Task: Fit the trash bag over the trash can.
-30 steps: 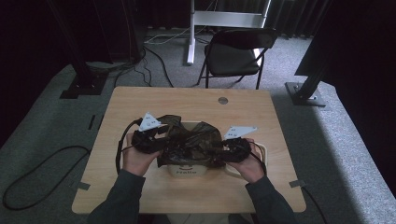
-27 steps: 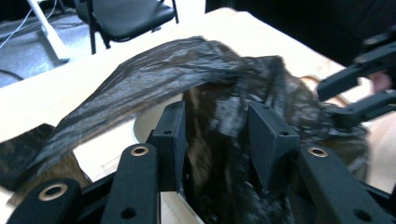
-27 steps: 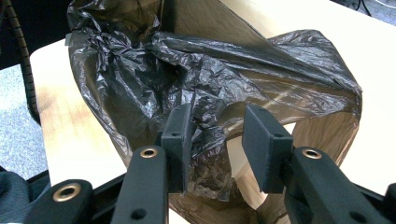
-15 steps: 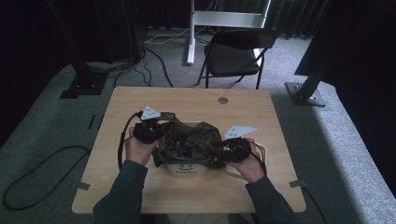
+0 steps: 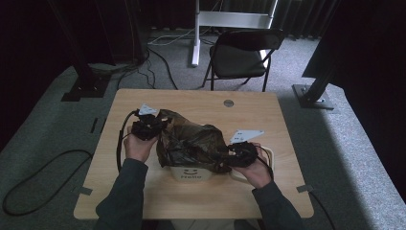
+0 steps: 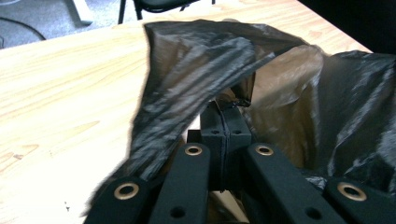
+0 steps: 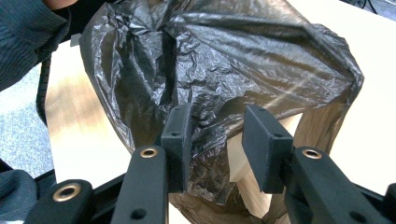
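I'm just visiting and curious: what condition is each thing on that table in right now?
Black plastic bag: crumpled, draped over the bin, one edge pulled up.
White bin: upright, mostly covered by the bag.
Left gripper: jaws shut on the bag's edge.
Right gripper: jaws open, bag film between them.

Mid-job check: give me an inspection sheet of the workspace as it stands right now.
Surface: wooden table, small round fitting near its far edge.
Job's things: dark plastic bag draped over a cream bin with a smiley face print.
Clutter: nothing seen.
Grippers: left gripper shut on a bag edge, lifted at the bag's left; right gripper open, jaws astride bag film at the bin's right side.
Cables: black cable loops from the left gripper; another cable lies on the carpet.
Surroundings: folding chair beyond the table, stand bases on grey carpet, dark curtains.
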A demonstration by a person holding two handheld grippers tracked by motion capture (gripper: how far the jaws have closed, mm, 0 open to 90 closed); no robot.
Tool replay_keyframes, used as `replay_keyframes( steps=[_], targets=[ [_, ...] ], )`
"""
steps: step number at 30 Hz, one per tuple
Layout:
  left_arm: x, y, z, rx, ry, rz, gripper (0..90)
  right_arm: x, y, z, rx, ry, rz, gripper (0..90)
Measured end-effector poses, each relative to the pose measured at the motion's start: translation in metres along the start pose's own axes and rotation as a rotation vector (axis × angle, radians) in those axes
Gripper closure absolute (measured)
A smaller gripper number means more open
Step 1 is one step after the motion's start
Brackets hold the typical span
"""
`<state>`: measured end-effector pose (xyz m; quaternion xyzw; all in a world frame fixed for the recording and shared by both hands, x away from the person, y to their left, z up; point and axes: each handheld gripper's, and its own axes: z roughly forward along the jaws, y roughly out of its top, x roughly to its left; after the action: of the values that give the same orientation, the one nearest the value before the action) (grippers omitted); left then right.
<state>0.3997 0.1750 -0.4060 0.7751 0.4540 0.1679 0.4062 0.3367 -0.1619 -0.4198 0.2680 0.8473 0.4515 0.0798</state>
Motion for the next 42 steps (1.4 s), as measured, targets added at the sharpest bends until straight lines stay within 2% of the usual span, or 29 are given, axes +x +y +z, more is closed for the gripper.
replay_keyframes(
  steps=[8,13,15,18,21,22,24,26,27,28,29,33,42],
  targets=[
    [0.016,-0.010,0.008,0.036,0.022,-0.047,90.0,0.001,-0.001,-0.001,-0.003,0.004,0.002,62.3],
    [0.033,-0.023,0.014,0.071,0.032,-0.100,90.0,0.001,-0.001,-0.001,0.000,0.004,0.000,62.3],
    [0.033,-0.023,0.014,0.071,0.032,-0.100,90.0,0.001,0.000,-0.001,0.000,0.004,0.000,62.3],
    [0.041,-0.029,0.016,0.088,0.045,-0.136,89.3,0.001,0.000,-0.001,0.001,0.004,0.000,62.3],
    [0.041,-0.030,0.016,0.089,0.046,-0.138,85.6,0.001,-0.001,-0.001,0.001,0.004,0.000,62.3],
    [0.039,-0.030,0.012,0.073,0.030,-0.136,79.4,0.001,-0.001,-0.001,0.001,0.005,0.001,62.3],
    [0.035,-0.029,0.007,0.055,0.017,-0.124,73.3,0.001,0.000,-0.001,0.002,0.004,0.000,62.3],
    [0.033,-0.029,0.003,0.042,0.008,-0.118,67.6,0.001,0.000,-0.001,0.002,0.002,-0.001,62.3],
    [0.033,-0.029,0.003,0.042,0.008,-0.118,67.6,0.002,0.000,-0.001,0.002,0.000,-0.003,62.3],
    [0.027,-0.028,-0.009,0.007,-0.015,-0.111,62.6,0.002,-0.001,-0.001,0.000,-0.002,-0.006,62.0],
    [0.025,-0.028,-0.011,-0.004,-0.020,-0.106,61.2,0.002,-0.001,-0.001,-0.001,-0.003,-0.006,62.0],
    [0.018,-0.028,-0.021,-0.039,-0.041,-0.090,58.0,0.002,0.000,-0.003,-0.010,-0.010,-0.006,61.3],
    [-0.001,-0.029,-0.046,-0.095,-0.078,-0.045,58.0,-0.001,0.005,-0.012,-0.059,-0.030,0.000,59.3]
  ],
)
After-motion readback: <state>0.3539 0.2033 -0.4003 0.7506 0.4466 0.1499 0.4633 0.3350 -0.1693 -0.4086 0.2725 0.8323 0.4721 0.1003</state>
